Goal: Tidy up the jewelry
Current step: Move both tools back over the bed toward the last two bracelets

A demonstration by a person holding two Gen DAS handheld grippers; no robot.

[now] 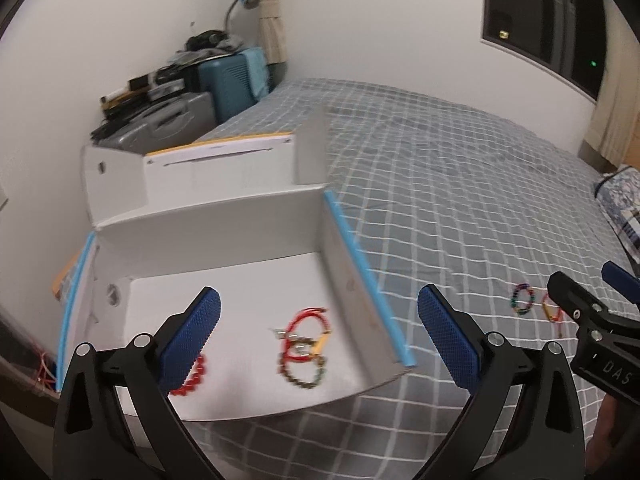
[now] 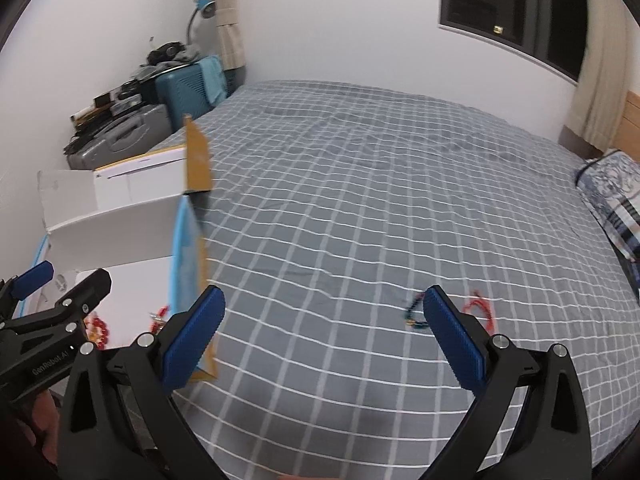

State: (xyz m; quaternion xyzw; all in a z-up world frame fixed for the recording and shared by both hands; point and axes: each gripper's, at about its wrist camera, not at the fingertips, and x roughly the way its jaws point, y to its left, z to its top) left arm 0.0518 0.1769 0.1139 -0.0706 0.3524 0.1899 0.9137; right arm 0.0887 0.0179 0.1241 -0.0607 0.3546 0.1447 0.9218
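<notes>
I have both grippers up over the bed (image 2: 360, 200) with nothing in either one. My left gripper (image 1: 319, 336) hangs over the open white box (image 1: 240, 216) at the bed's left edge, its fingers spread wide and holding nothing. My right gripper (image 2: 324, 334) is likewise spread and bare, out over the checked cover toward the near edge of the bed.

Inside the box, on its floor, I can see a red cord bracelet (image 1: 308, 332) tangled with a dark beaded bracelet (image 1: 302, 372), and nearer the box's left wall a red bead bracelet (image 1: 190, 380), partly hidden behind my left finger pad. Still out on the cover, well apart from the box and close to the near edge, lie a multicoloured bead bracelet (image 1: 523, 300) and just beside it a red and yellow cord bracelet (image 1: 552, 309). In the right wrist view the beaded one sits half behind the right finger pad; the cord one shows just past it.

I judge these two are what remains. They should be very light and limp, the beaded loop flopping and rolling if nudged, the cord one soft enough to sag out of a loose pinch. The cover will give under the fingers, so I would come straight down astride one side of a loop and pinch across the strand itself, not the whole ring. For the cord bracelet, the thicker yellow knot looks like the surest hold. They lie close together, so catching both at once is a risk.
</notes>
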